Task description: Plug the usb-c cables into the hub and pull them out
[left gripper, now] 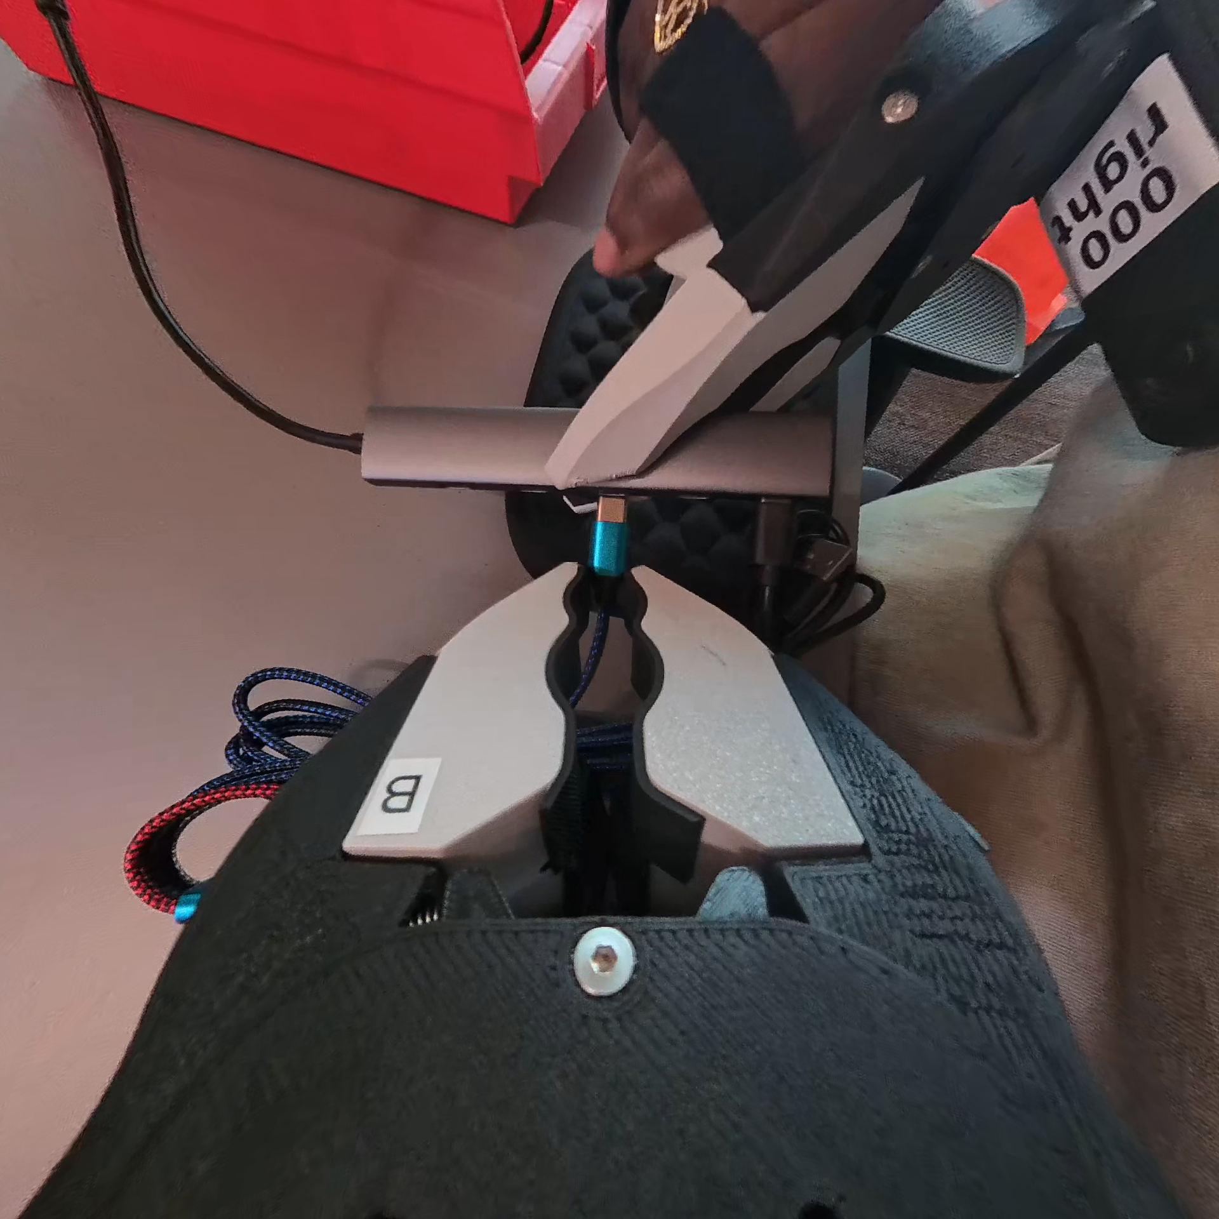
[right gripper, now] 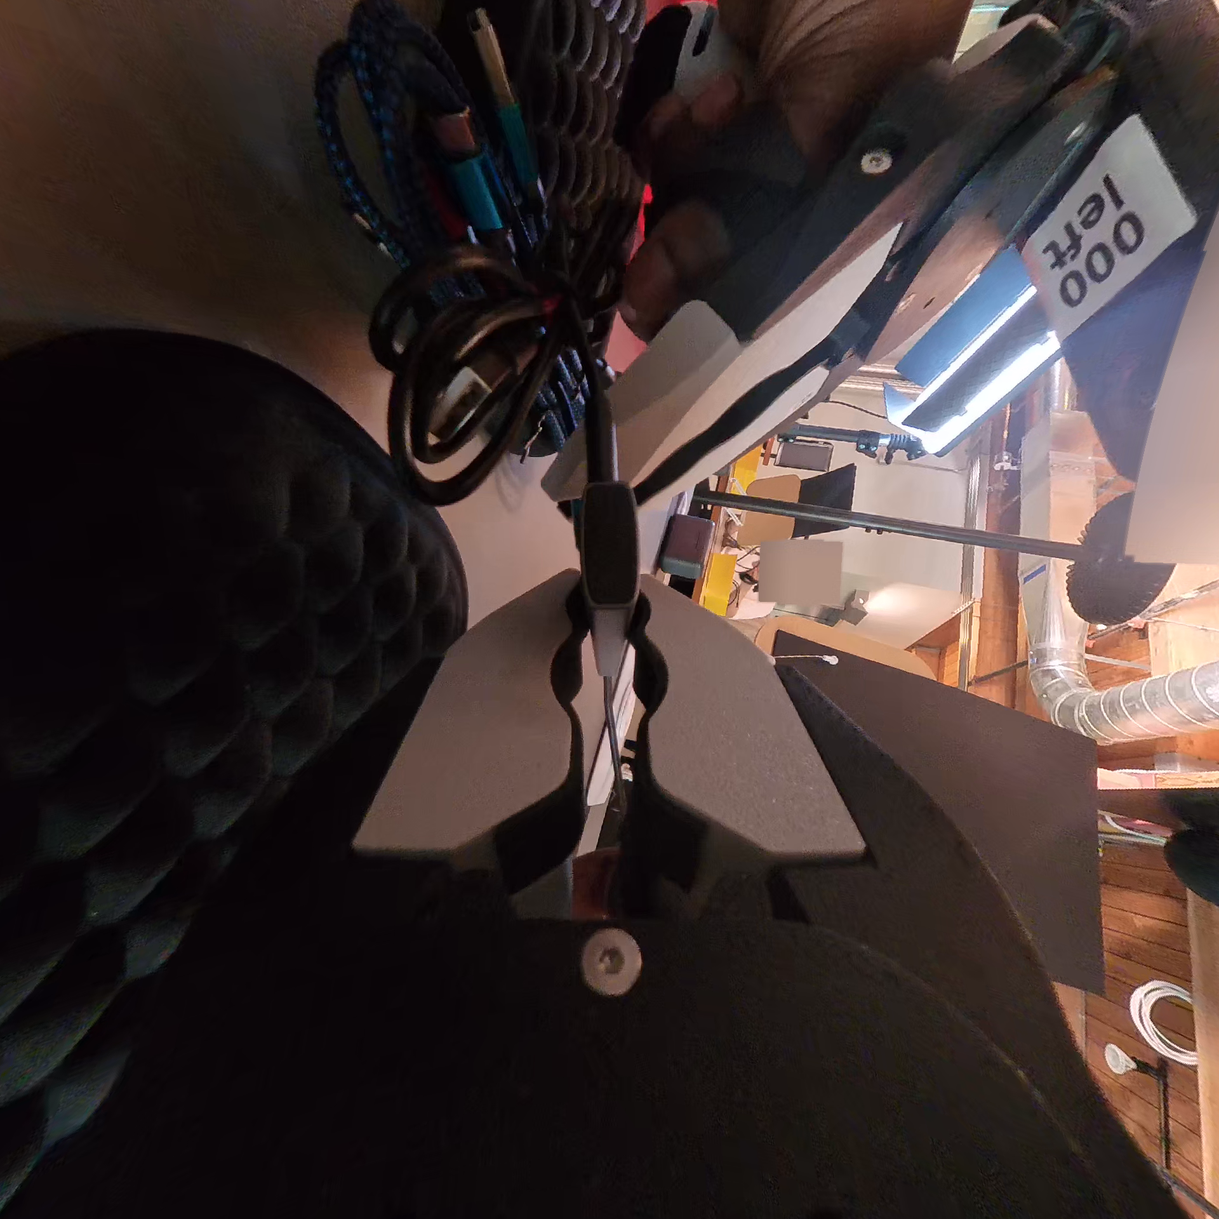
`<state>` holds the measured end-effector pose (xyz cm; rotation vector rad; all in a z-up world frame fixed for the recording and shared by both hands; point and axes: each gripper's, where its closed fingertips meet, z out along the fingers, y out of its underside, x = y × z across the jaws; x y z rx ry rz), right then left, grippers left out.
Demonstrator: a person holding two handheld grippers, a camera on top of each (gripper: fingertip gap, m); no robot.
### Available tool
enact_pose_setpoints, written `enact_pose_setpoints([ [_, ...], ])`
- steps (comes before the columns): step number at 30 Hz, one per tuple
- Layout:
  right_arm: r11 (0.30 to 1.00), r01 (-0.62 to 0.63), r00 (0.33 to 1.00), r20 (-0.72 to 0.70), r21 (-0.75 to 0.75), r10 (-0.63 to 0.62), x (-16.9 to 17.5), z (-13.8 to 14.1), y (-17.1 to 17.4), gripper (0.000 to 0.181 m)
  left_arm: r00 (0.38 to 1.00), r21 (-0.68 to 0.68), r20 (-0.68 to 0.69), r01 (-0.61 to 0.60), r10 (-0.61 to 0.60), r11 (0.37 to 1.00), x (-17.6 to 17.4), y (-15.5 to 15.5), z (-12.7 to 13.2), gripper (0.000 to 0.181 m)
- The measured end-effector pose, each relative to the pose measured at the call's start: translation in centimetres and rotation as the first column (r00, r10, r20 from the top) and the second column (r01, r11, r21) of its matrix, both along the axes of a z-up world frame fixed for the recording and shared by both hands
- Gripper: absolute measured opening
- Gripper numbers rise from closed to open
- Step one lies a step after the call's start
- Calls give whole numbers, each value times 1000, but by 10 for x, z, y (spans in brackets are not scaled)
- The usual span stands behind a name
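Hub (left gripper: 462, 448) above grey table (left gripper: 231, 330), red box (left gripper: 330, 86) behind

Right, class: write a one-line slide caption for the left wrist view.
Left gripper pinches a teal USB-C plug at the grey hub, which the right gripper steadies from above.

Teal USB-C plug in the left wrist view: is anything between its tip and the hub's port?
Nothing visible blocks it. The teal plug, gripped by the left hand-held gripper, has its metal tip right at the grey hub edge. The right hand-held gripper clamps the hub from above, clear of the port.
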<state>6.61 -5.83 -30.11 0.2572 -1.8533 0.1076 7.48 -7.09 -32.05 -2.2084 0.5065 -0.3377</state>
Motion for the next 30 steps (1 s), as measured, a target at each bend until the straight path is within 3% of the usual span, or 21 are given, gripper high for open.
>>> enact_pose_setpoints([
  [1,1000,1,1000,3,5,-1,0,-1,0,10,1000,-3,-4,-3,3,1000,0,0,0,8],
  [24,998,-28,999,-13,59,29,0,-2,0,10,1000,-20,6,-13,13,1000,0,2,2,8],
  [30,1000,-25,999,34,16,24,1,-8,-1,9,999,-10,53,10,-10,1000,1,3,1,8],
])
